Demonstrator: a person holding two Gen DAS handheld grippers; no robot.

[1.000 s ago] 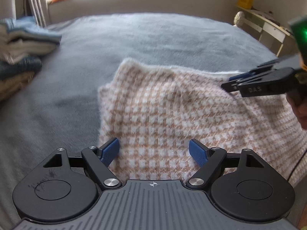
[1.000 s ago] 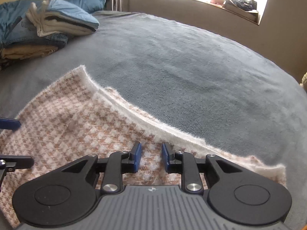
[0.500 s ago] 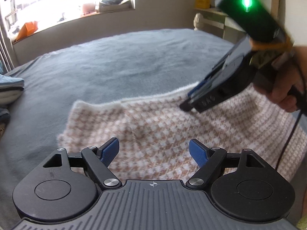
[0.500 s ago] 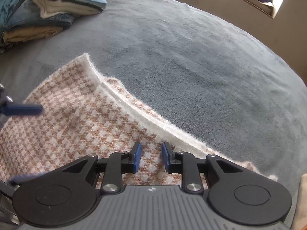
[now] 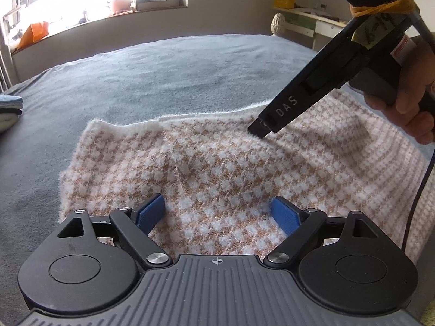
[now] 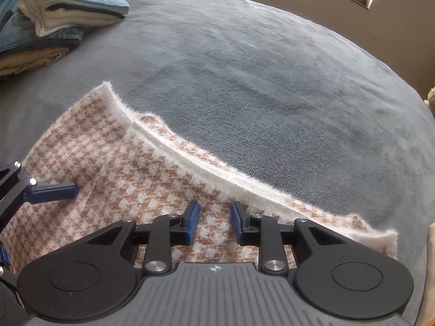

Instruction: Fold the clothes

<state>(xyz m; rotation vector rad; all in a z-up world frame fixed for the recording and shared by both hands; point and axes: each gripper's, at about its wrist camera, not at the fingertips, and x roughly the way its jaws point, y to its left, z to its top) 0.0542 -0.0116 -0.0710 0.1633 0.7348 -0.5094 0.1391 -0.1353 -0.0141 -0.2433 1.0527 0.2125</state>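
Spreading wide at the bottom of the left wrist view, the left gripper has its blue pads far apart with nothing between them, poised over the near part of a fuzzy brown-and-white houndstooth sweater. That sweater lies flat on a grey blanket, filling the lower middle and right of the frame, its white-trimmed edge running across the centre. Just past it, in the upper right, the right gripper angles down from a hand, its black tip touching the knit near the white trim.

From the right wrist view, the right gripper shows at bottom centre, its blue pads only a narrow gap apart with no fabric pinched between them, hovering over the sweater close to the white band that curves from centre left down to lower right. One blue finger of the left gripper pokes in at the left edge, over the knit. Farther off, the blanket fills the middle, and a stack of folded clothes sits in the upper left corner.
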